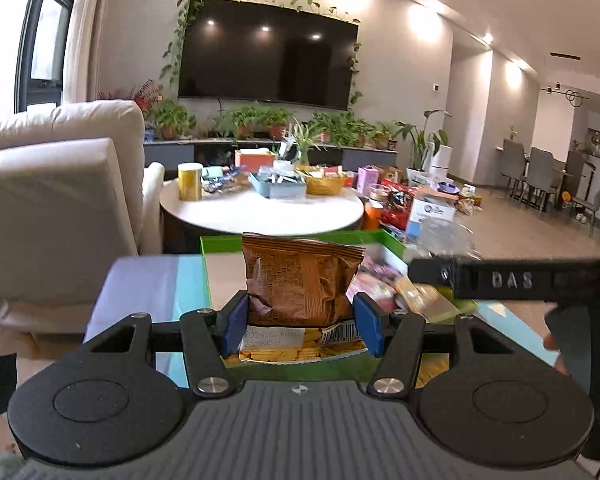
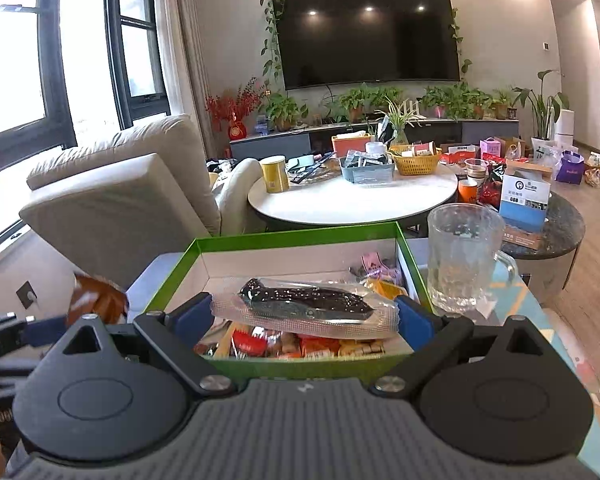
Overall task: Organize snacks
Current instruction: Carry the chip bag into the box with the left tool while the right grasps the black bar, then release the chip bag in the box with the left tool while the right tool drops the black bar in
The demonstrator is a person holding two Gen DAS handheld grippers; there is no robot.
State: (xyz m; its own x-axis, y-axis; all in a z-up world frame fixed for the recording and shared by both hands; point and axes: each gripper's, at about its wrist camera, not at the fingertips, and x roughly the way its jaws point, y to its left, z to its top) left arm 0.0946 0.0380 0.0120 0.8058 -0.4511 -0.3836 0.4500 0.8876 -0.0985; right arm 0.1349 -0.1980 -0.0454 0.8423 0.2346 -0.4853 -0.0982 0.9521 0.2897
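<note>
My left gripper is shut on a brown and yellow snack bag and holds it upright over the near part of a green snack box. My right gripper is shut on a clear vacuum pack with a dark snack inside, held flat above the same green box. The box holds several small colourful snack packets along its near and right sides. In the left wrist view the right gripper's black body crosses at the right. The brown bag shows at the left of the right wrist view.
A clear glass mug stands just right of the box. Behind it are a round white table with baskets and a yellow tin, a dark side table with boxes, and a beige armchair at the left.
</note>
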